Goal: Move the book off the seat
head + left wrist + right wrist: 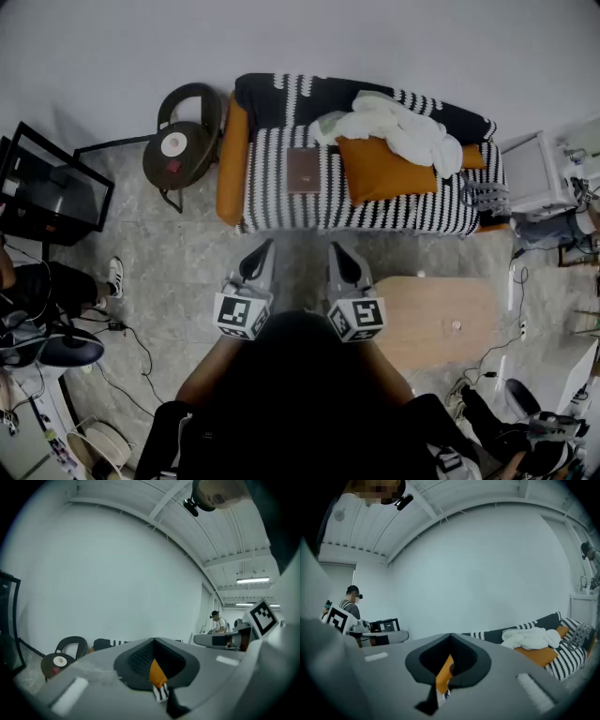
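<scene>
Both tools are empty with jaws pressed together, the left tool [261, 251] and the right tool [339, 251] hovering short of the striped seat [272, 192]. One brown book [303, 171] lies flat on it, beside an orange cushion [380, 169].

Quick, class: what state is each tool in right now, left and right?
Left tool: closed, holding nothing.
Right tool: closed, holding nothing.
</scene>
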{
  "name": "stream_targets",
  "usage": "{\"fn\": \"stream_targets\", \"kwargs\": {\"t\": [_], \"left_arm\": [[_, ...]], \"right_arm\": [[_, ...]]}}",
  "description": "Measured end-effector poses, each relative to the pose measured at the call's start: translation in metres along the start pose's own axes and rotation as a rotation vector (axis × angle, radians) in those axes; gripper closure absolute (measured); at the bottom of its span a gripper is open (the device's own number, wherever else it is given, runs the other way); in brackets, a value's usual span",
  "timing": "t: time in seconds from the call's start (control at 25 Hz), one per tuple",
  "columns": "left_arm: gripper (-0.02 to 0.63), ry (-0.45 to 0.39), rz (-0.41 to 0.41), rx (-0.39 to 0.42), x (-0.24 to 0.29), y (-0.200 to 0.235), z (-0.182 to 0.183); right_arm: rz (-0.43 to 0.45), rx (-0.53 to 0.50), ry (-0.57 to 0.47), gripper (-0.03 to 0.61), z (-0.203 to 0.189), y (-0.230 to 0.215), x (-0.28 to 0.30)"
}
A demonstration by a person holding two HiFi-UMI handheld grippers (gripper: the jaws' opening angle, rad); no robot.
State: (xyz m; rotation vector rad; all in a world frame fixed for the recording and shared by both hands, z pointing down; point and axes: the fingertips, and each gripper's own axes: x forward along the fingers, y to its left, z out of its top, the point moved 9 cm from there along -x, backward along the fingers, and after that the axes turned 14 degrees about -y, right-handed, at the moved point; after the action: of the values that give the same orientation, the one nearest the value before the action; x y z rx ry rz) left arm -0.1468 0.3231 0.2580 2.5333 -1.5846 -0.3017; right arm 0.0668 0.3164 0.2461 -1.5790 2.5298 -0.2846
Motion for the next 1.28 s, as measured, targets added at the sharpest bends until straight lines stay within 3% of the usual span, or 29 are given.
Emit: {"fn": "stream_targets", "kwargs": {"t": [0.52, 1.28], "left_arm": [[0.612, -0.002, 0.006, 0.004, -0.019, 0.021, 0.006], [0.612, 0.011, -0.022, -0.004, -0.042, 0.097, 0.019]], "right_arm": [[-0.017, -0.005, -0.021, 0.571, -0.004, 0.021, 0.007], [-0.121, -0.032, -0.014, 0.571, -0.025, 0.073, 0.037]]}}
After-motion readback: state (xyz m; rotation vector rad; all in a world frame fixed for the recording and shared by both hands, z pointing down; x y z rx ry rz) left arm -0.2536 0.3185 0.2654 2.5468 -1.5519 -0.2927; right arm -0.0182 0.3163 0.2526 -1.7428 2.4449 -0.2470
